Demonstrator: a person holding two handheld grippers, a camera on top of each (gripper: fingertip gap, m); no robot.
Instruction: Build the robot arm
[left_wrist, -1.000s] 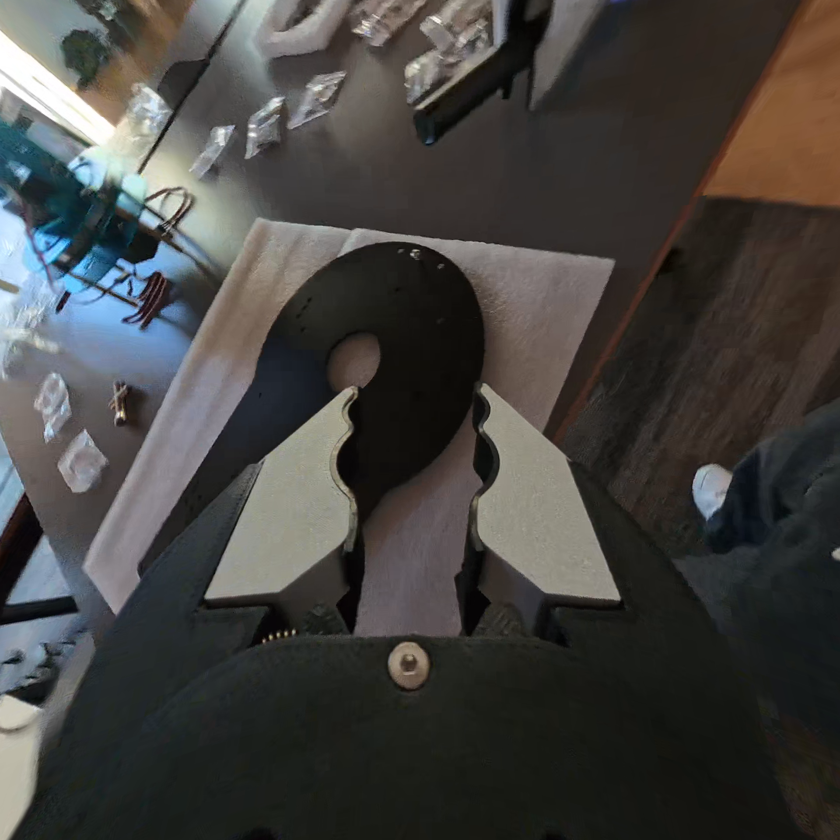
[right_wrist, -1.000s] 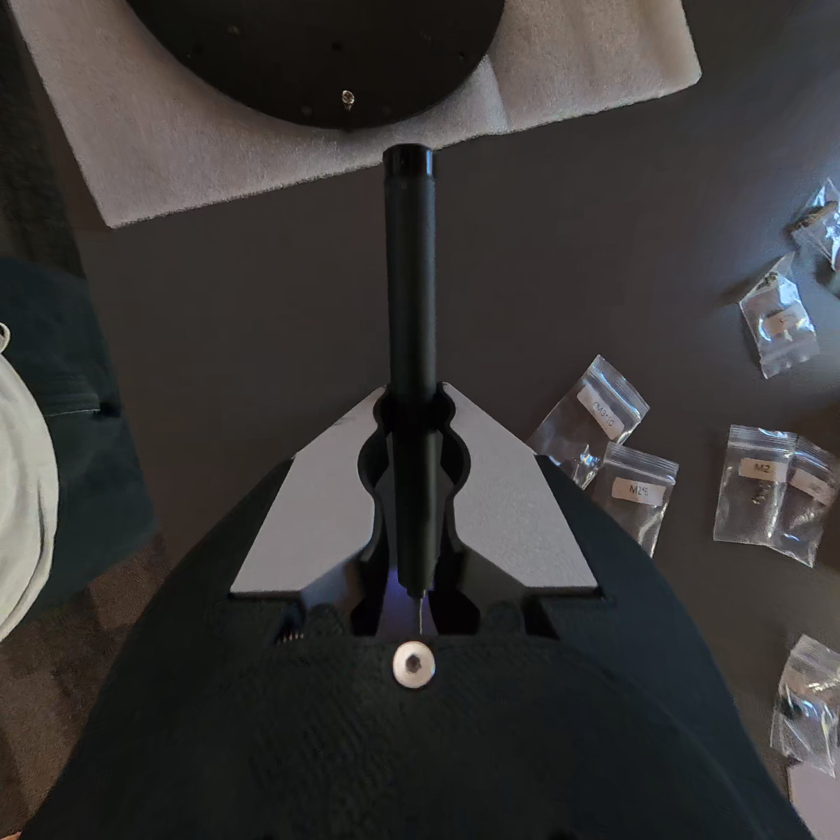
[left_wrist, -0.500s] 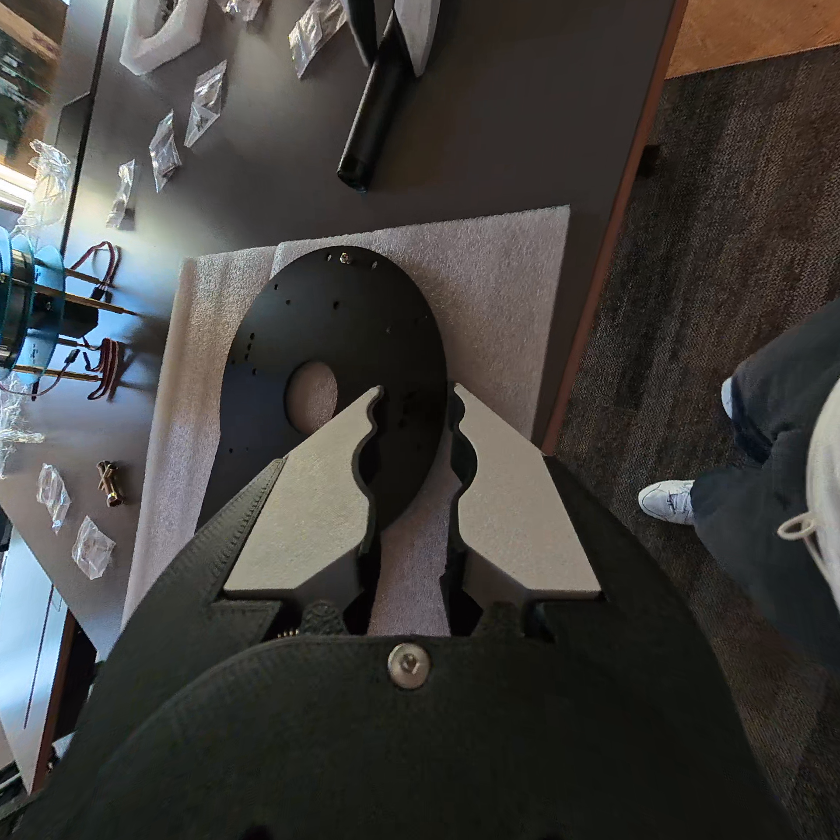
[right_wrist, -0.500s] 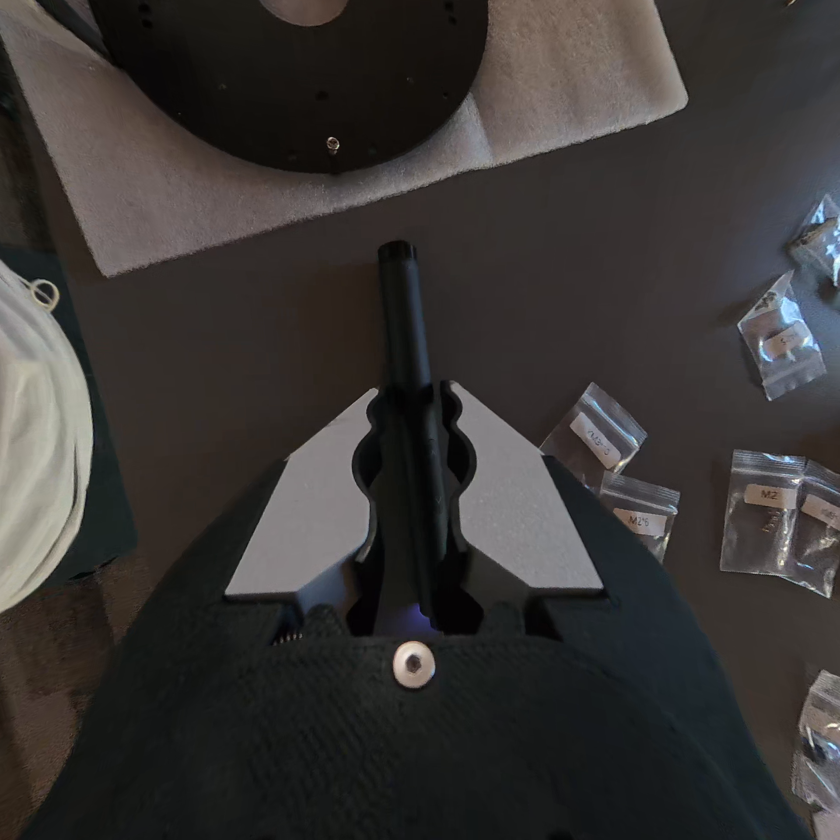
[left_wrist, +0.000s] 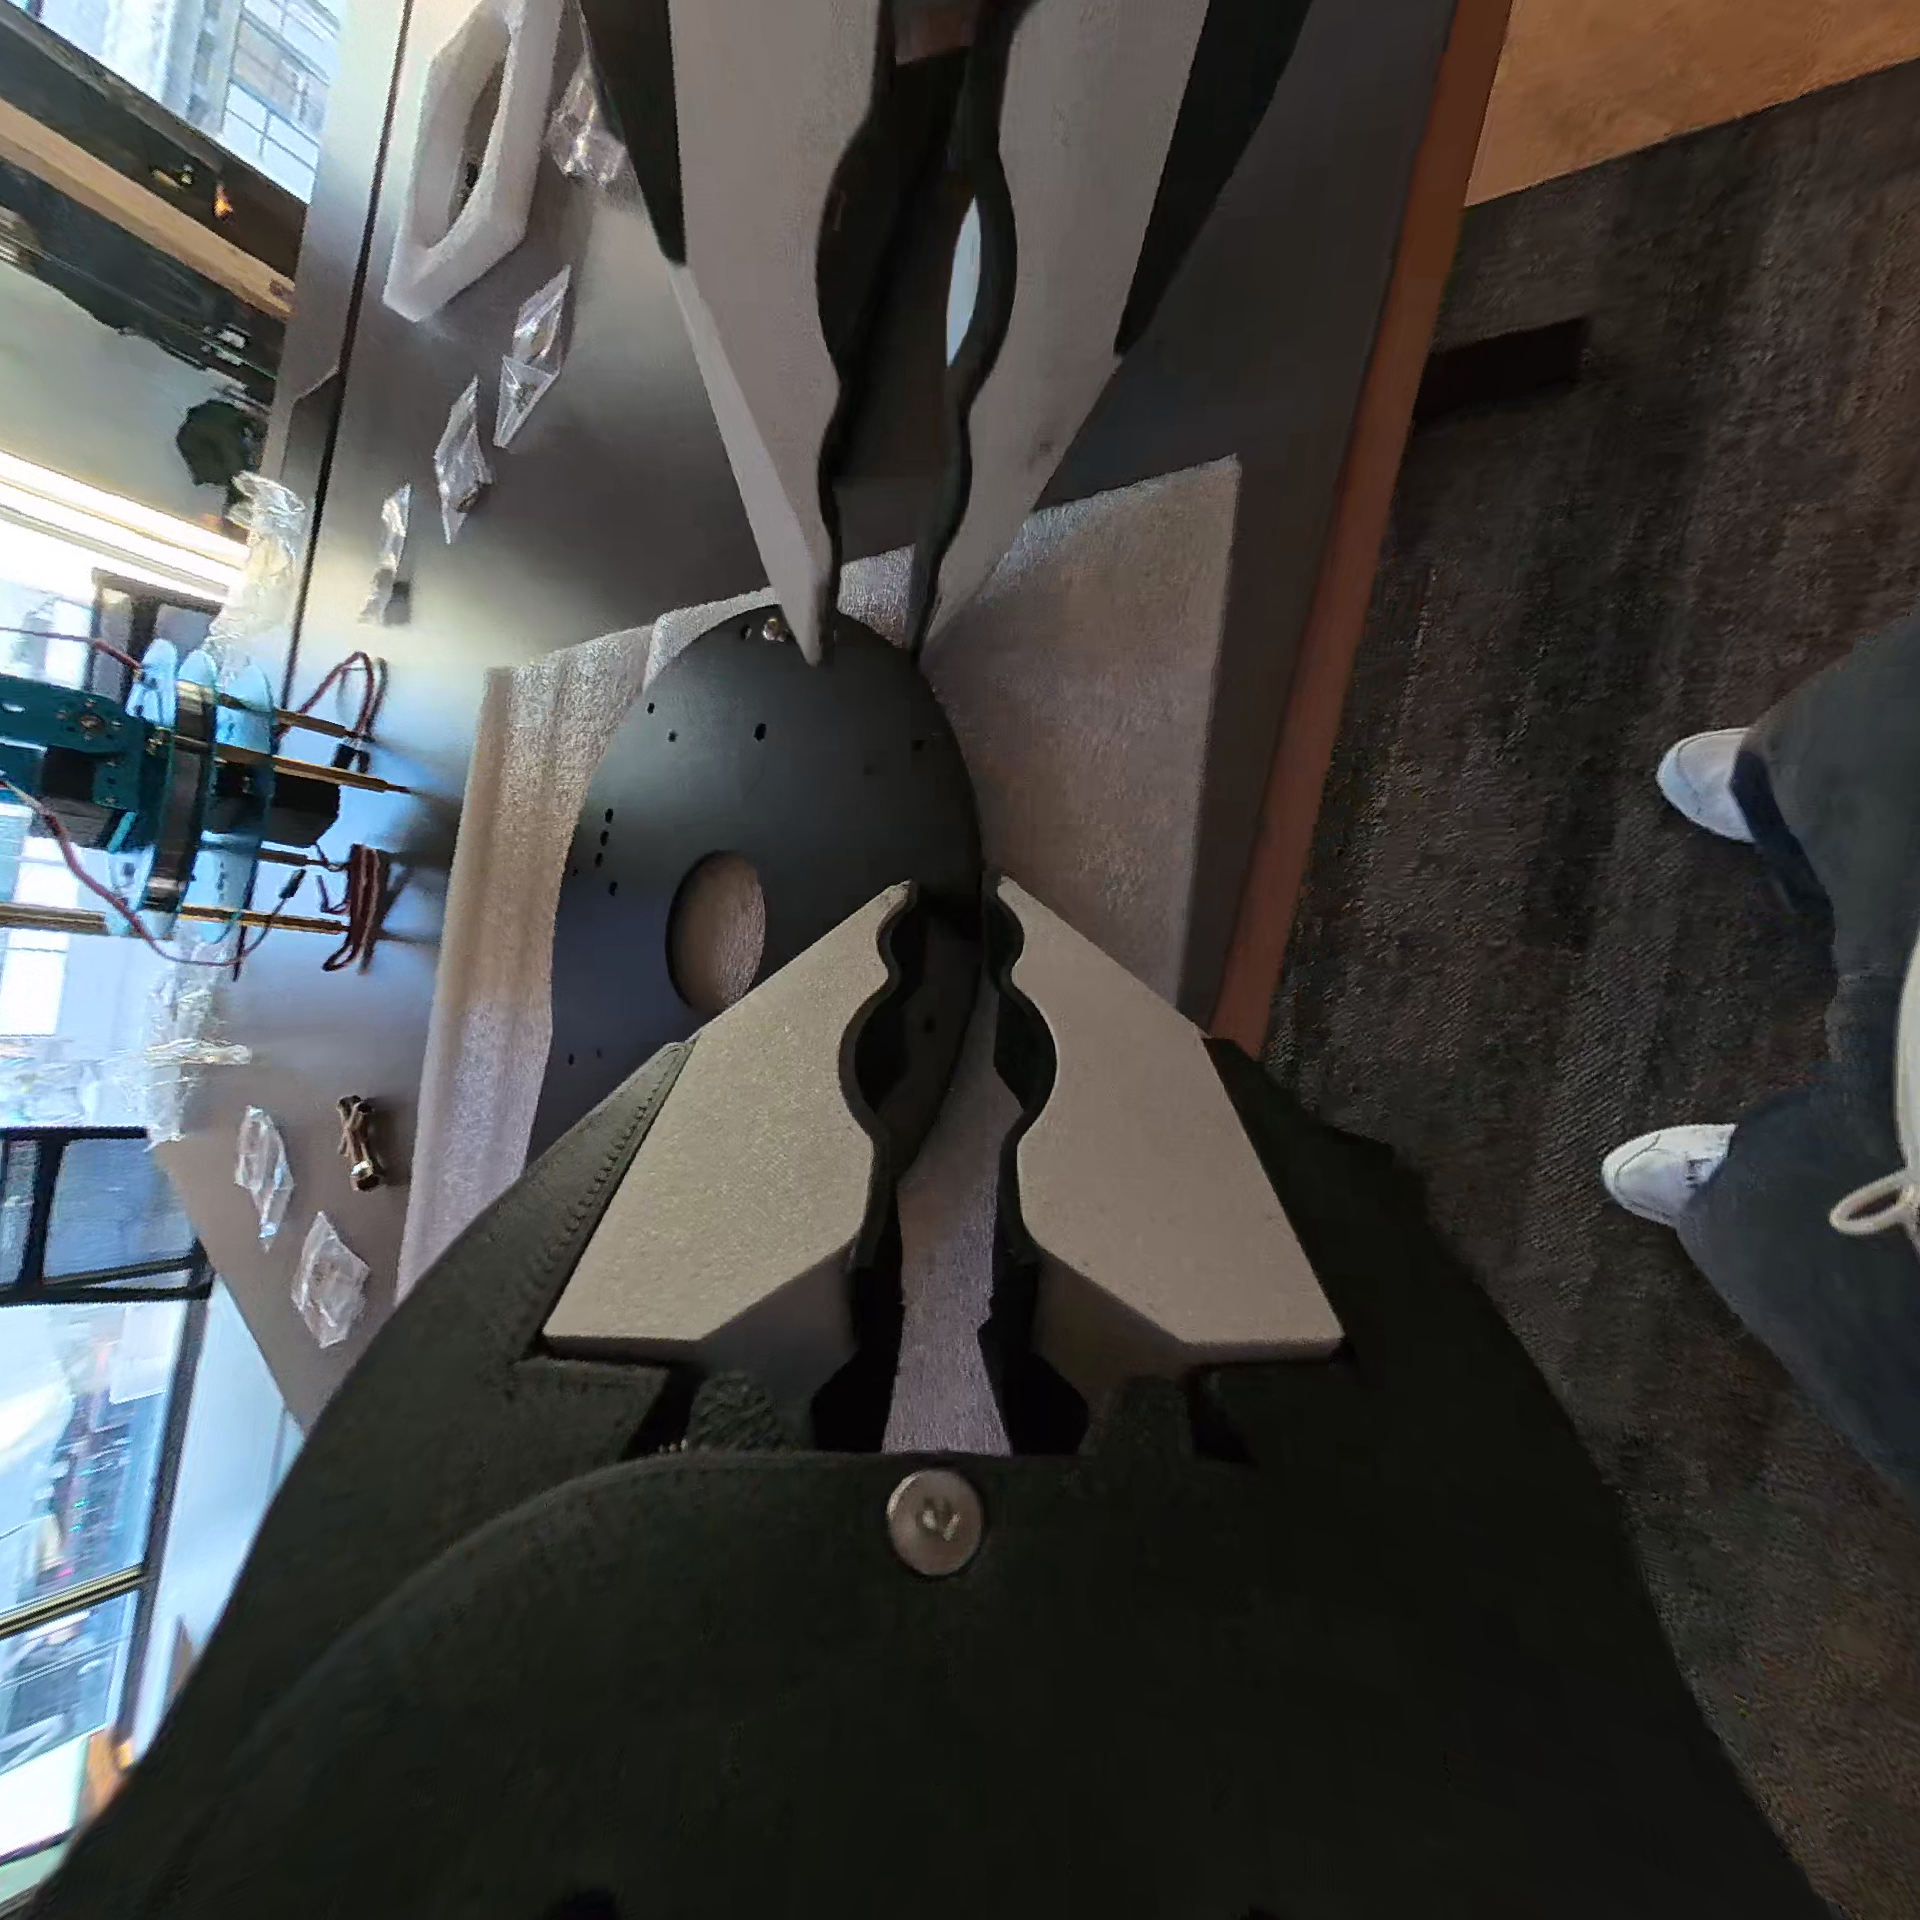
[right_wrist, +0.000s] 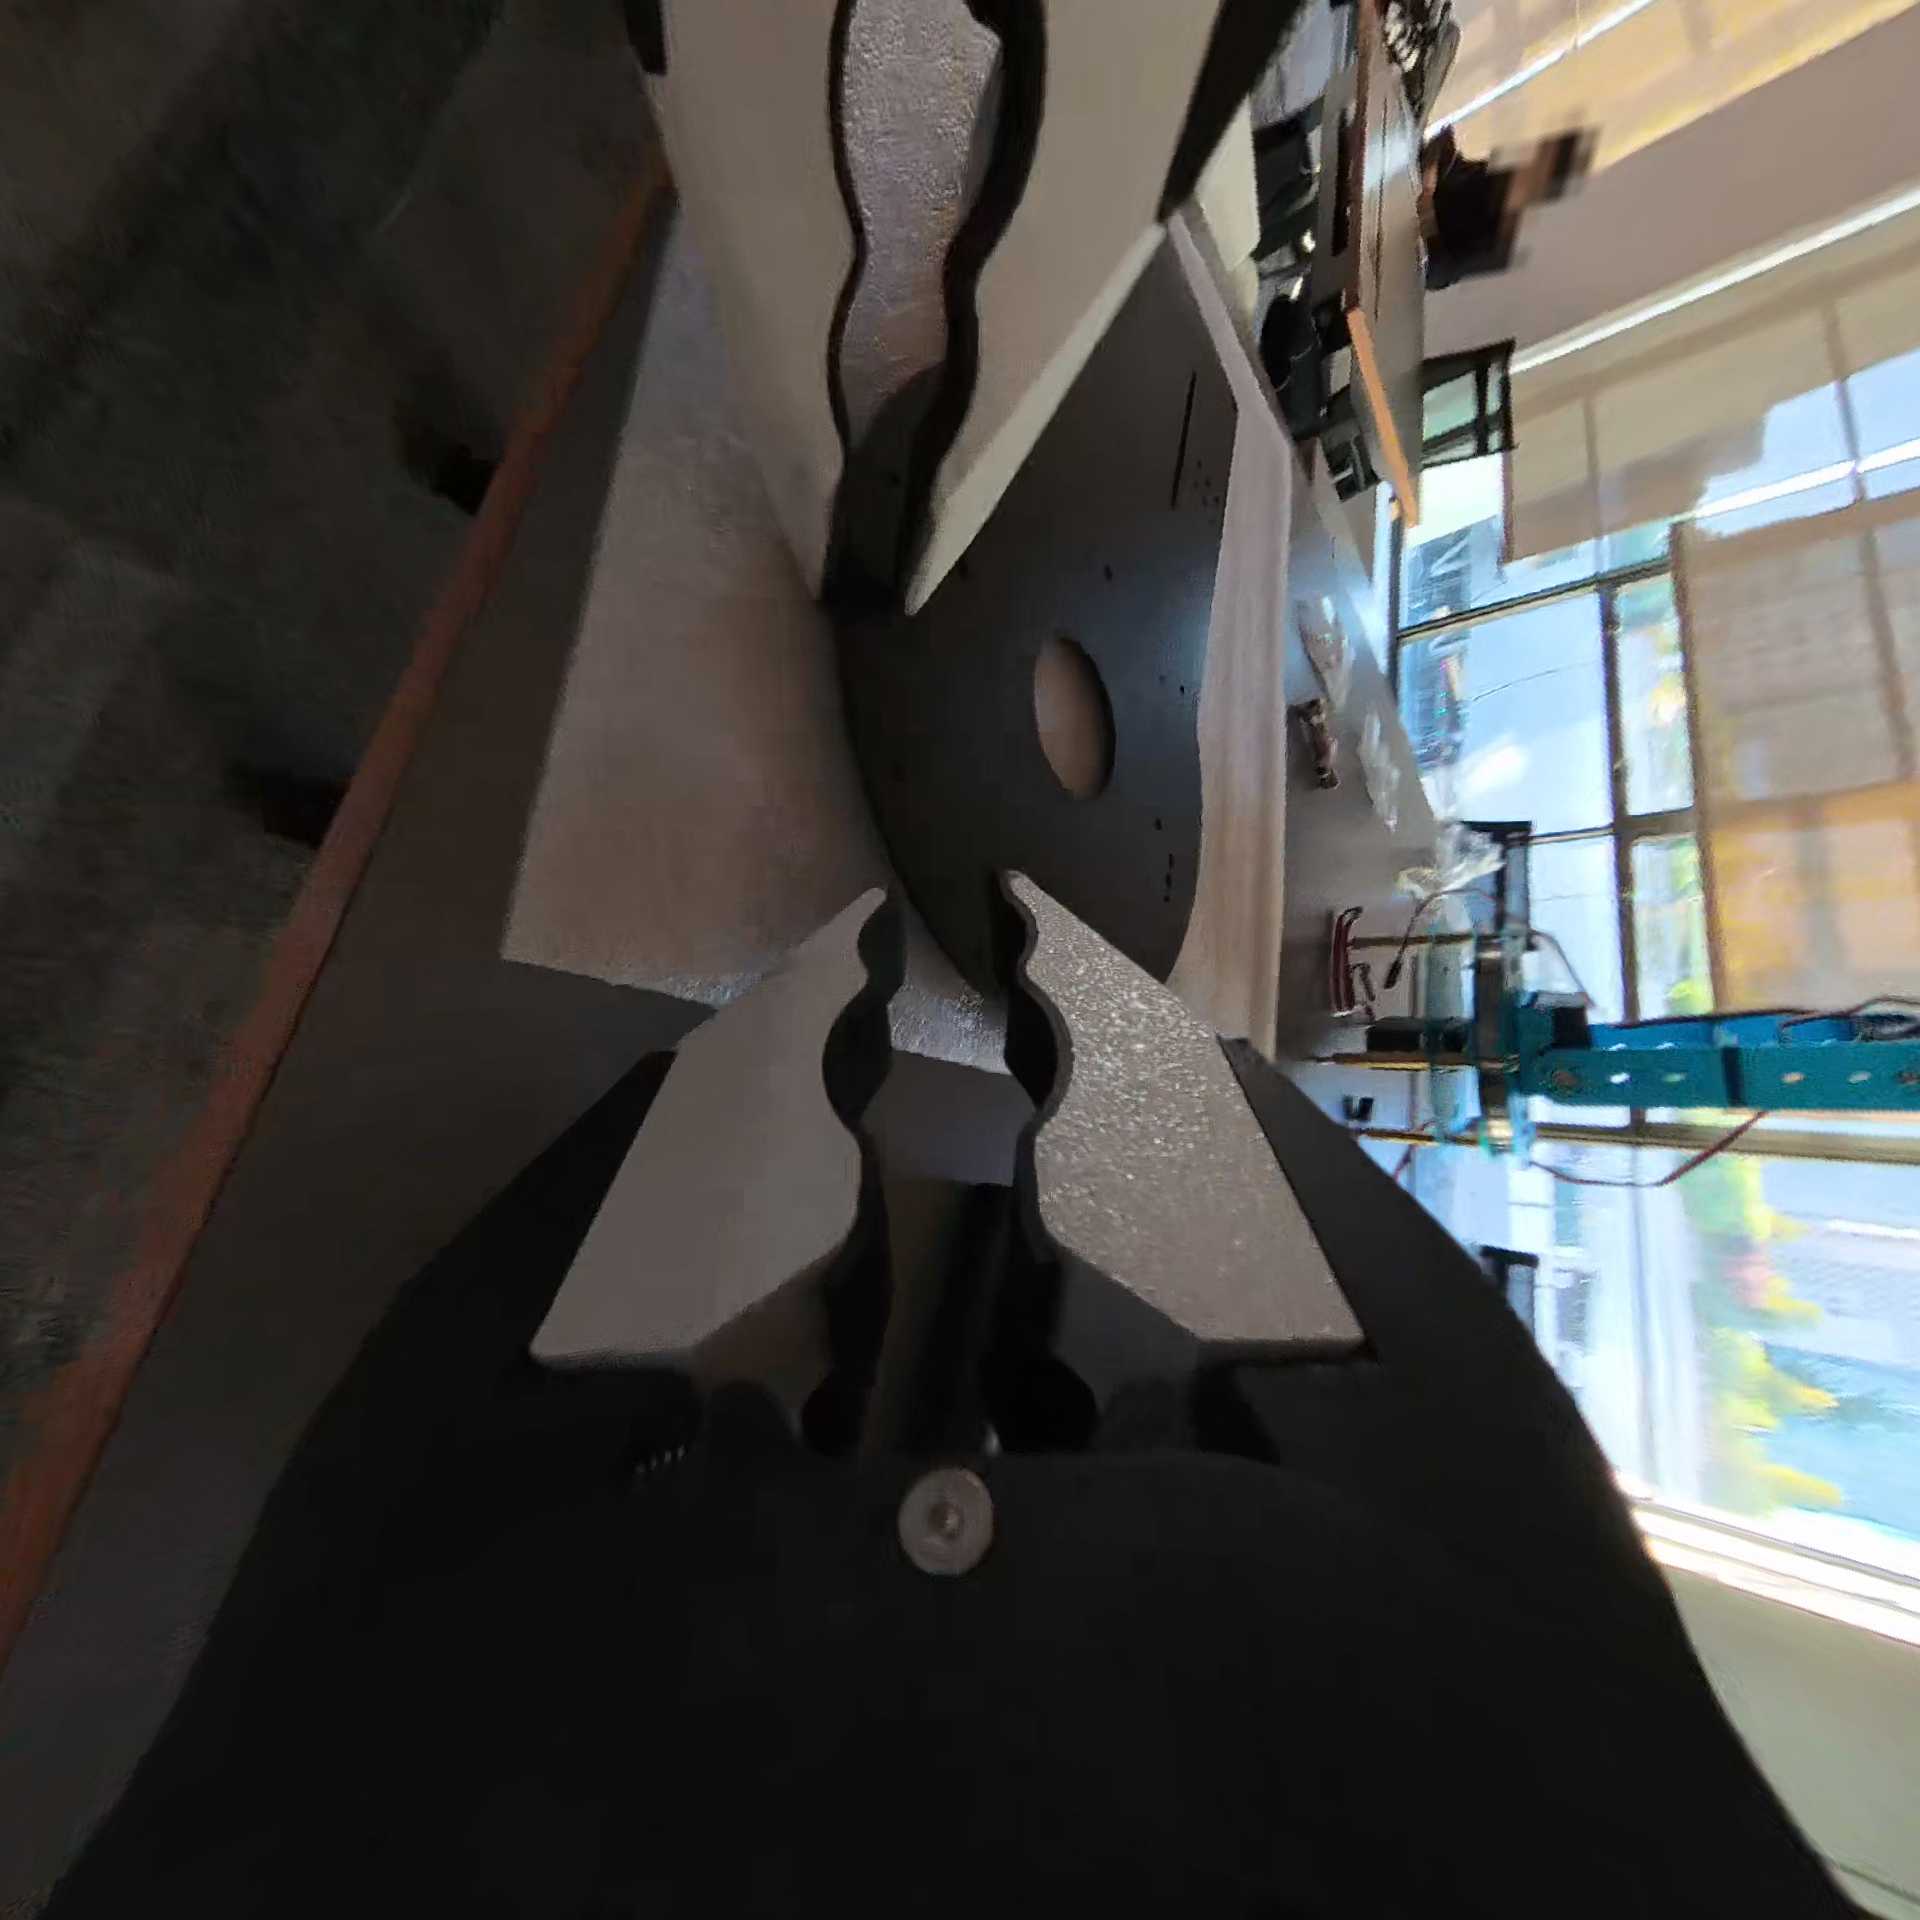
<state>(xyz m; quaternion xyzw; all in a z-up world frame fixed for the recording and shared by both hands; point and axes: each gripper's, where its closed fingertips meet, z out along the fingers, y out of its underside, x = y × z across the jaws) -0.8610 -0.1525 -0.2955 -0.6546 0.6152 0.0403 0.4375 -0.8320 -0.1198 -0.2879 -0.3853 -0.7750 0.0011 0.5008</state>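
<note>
The left gripper (left_wrist: 951, 899) is parted, its two grey fingers straddling the near rim of a black round plate (left_wrist: 769, 800) with a hole in its middle; the rim runs up between the fingers, but whether they touch it cannot be told. The plate lies flat on a white foam sheet (left_wrist: 1101, 748) that sits at the tabletop (left_wrist: 582, 520) edge with the wooden trim, beside the dark carpet (left_wrist: 1558, 520). The right gripper (right_wrist: 945, 894) faces the left one across the plate and is likewise parted, its tips just over the opposite rim of the plate (right_wrist: 997, 727). A black rod-shaped tool (right_wrist: 971, 1299) lies loose between the fingers, down near the gripper's body; whether it is gripped cannot be told. Small clear bags of hardware (left_wrist: 462, 457) lie scattered along the far side of the tabletop, with a white foam frame (left_wrist: 457, 197) toward a corner. A blue metal assembly with red wires (left_wrist: 156, 800) stands near the window-side edge. A person's dark trousers and white shoes (left_wrist: 1704, 779) show on the carpet.
</note>
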